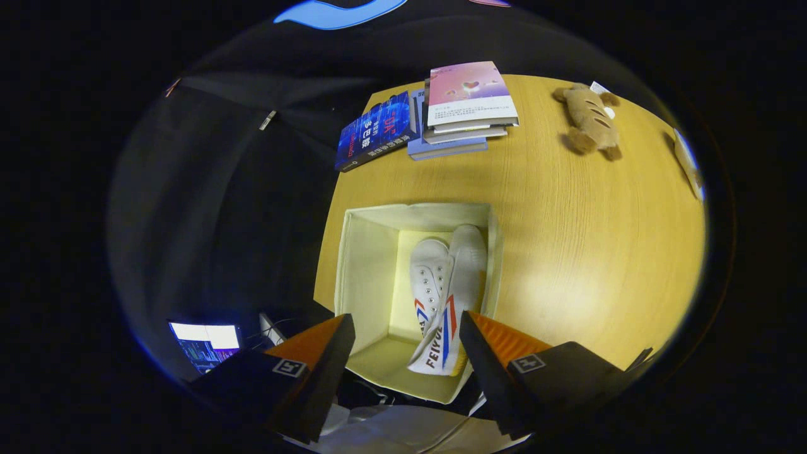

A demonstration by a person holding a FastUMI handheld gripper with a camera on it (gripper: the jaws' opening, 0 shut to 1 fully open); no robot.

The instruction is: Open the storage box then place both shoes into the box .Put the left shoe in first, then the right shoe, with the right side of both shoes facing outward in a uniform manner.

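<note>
White shoes (444, 296) in open box (365, 277), fingers (406, 353) apart

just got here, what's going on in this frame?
A person's handheld gripper hovers above an open storage box on the wooden table. Its fingers are spread apart and hold nothing. Both white shoes already lie inside the box, side by side against its right wall, one partly over the other. Beyond the box sit a stack of books, a blue book beside it, and a plush toy. The packing step looks done.
</note>
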